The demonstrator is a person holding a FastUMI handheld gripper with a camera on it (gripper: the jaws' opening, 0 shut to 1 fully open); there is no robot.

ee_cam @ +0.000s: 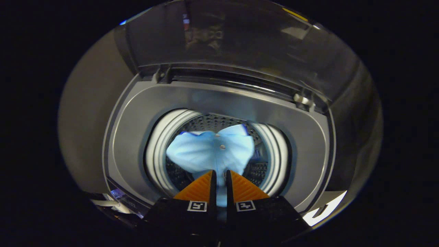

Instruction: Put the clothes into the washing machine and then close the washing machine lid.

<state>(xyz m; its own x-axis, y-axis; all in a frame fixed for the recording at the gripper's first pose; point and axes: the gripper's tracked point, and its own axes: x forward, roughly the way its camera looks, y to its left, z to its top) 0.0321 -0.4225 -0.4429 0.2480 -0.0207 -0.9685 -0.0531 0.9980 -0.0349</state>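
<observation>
The gripper (219, 175) hung over the open top of the washing machine (137, 137), looking down into it, and its two fingers stood nearly pressed together with a thin fold of the light blue garment (205, 151) pinched between them; cloth showed in the narrow slot between the fingers, so both pressed on it. The garment, a shirt by its two small buttons (222, 147) and its collar, hung from the fingertips and spread out just beyond them, bunched and wrinkled, inside the round mouth of the drum (212, 121). Most of the cloth sat within the drum opening, with a darker blue edge showing at its two upper corners. The drum's perforated metal wall was visible behind and on both sides of the shirt, ringed by a pale ribbed collar (161, 144). Around that ran the grey top panel of the machine. The lid (240, 37) stood raised at the far side, upright or close to it, dark and see-through with dim reflections on it, hinged along the back edge, where a pale hinge piece (303, 100) showed at one end
</observation>
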